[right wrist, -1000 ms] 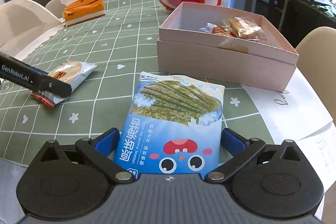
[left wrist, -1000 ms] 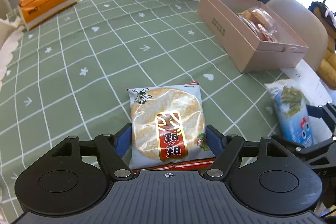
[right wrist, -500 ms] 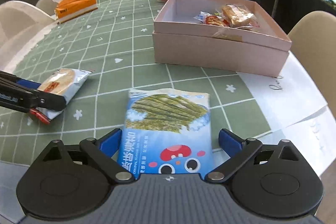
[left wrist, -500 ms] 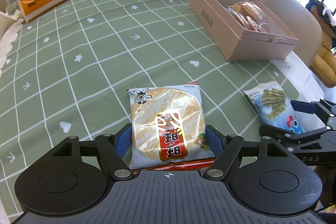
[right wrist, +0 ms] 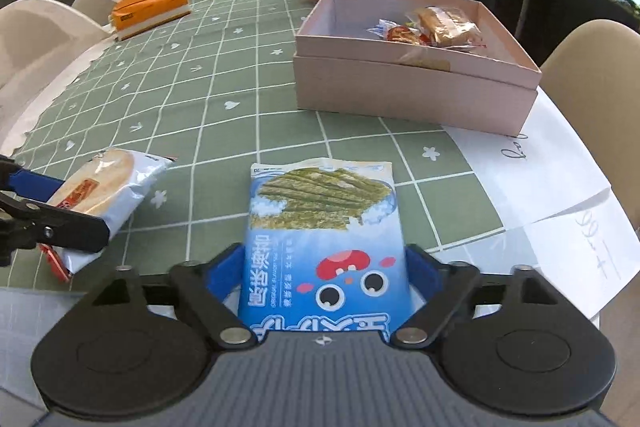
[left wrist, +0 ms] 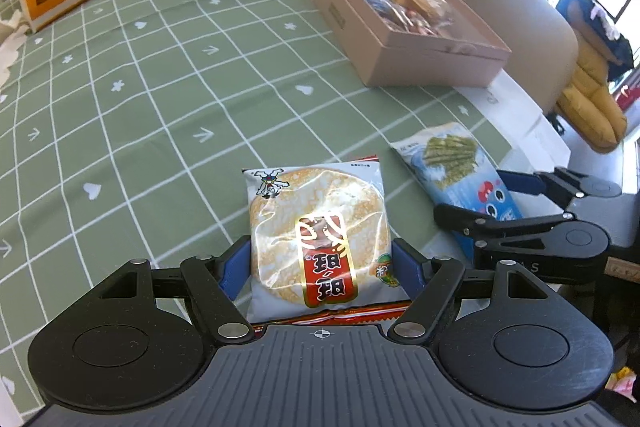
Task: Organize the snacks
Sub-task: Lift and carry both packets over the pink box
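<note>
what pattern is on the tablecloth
Sage green tablecloth with a white grid and small white hearts, stars and arrows; clearest in the left wrist view.

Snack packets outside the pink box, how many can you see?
2. The rice cracker packet sits between the left gripper fingers. The blue seaweed packet sits between the right gripper fingers. More could be beyond the pictures.
</note>
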A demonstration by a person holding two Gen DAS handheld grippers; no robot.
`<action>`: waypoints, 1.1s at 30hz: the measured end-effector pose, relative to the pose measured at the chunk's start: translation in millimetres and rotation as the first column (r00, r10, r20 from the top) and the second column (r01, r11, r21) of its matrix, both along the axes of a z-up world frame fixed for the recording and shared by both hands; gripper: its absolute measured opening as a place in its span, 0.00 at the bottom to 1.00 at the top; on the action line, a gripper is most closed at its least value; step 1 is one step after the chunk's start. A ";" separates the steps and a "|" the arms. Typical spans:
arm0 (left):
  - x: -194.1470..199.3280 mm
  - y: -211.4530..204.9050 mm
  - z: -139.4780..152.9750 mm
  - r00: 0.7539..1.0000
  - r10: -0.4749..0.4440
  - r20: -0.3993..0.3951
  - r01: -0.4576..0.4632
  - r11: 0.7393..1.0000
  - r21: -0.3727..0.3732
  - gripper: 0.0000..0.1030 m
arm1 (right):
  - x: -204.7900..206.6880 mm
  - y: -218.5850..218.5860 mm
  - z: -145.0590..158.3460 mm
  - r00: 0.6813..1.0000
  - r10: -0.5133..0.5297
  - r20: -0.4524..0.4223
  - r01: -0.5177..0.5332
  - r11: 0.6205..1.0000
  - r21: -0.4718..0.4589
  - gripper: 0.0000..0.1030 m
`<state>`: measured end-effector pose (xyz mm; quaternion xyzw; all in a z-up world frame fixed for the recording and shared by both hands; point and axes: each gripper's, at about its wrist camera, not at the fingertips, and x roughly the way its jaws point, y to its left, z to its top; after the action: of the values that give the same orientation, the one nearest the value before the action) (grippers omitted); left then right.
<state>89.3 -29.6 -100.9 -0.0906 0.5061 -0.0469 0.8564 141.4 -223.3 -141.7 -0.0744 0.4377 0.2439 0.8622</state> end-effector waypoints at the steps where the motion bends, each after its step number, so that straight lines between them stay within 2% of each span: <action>1: -0.1 -2.3 0.9 1.000 -0.005 -0.004 0.005 1.000 0.000 0.77 | -1.0 -1.9 2.4 1.000 0.007 -0.004 -0.007 1.000 0.004 0.81; 6: 1.7 -16.4 13.0 0.999 -0.041 0.009 0.041 0.999 -0.014 0.77 | -3.8 -20.0 31.4 0.999 0.033 0.029 -0.034 0.999 0.031 0.80; 10: 16.4 -27.0 35.1 0.997 -0.068 0.042 0.070 0.996 -0.055 0.77 | 4.4 -39.1 76.2 0.991 0.020 0.133 -0.029 0.998 0.061 0.80; 13: 34.1 -33.4 68.4 0.987 -0.083 0.135 0.092 0.994 -0.060 0.77 | 19.5 -52.8 125.0 0.964 -0.002 0.266 -0.024 0.995 0.093 0.80; 16: 62.6 -38.0 105.8 0.964 -0.085 0.253 0.102 0.993 -0.056 0.77 | 47.7 -63.7 173.6 0.929 -0.033 0.369 -0.016 0.992 0.127 0.80; 18: 90.3 -39.2 124.6 0.945 -0.071 0.319 0.095 0.994 -0.061 0.77 | 74.6 -69.0 199.5 0.918 -0.054 0.392 -0.005 0.989 0.149 0.80; 20: 123.2 -41.0 131.7 0.932 -0.042 0.361 0.078 0.993 -0.087 0.77 | 106.3 -72.3 215.9 0.924 -0.062 0.376 -0.004 0.985 0.174 0.80; 22: 161.3 -46.0 122.1 0.937 -0.013 0.350 0.064 0.989 -0.134 0.77 | 133.4 -74.4 221.5 0.930 -0.069 0.362 0.002 0.983 0.182 0.80; 24: 192.5 -53.1 98.5 0.940 0.019 0.340 0.041 0.985 -0.169 0.77 | 159.0 -75.6 217.6 0.941 -0.073 0.332 0.014 0.984 0.177 0.80; 25: 206.2 -59.7 82.6 0.943 0.022 0.331 0.030 0.988 -0.152 0.77 | 169.7 -75.6 212.6 0.948 -0.074 0.311 0.019 0.984 0.176 0.80; 28: 235.9 -81.0 34.2 0.968 -0.010 0.249 0.020 0.999 -0.037 0.77 | 194.9 -81.5 185.3 0.968 -0.066 0.242 0.026 0.986 0.165 0.80; 30: 240.6 -83.7 11.7 0.978 0.003 0.208 0.003 1.000 -0.026 0.77 | 207.3 -83.9 163.7 0.980 -0.041 0.196 0.012 0.989 0.146 0.80; 33: 237.9 -84.1 -3.1 0.980 0.008 0.201 -0.007 1.000 -0.001 0.77 | 226.1 -77.8 133.3 0.992 0.018 0.126 -0.034 0.991 0.130 0.80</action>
<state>327.2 -113.7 -104.0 -0.0875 0.4168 -0.0527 0.9032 367.5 -301.1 -8.4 -0.0383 0.3652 0.2785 0.8875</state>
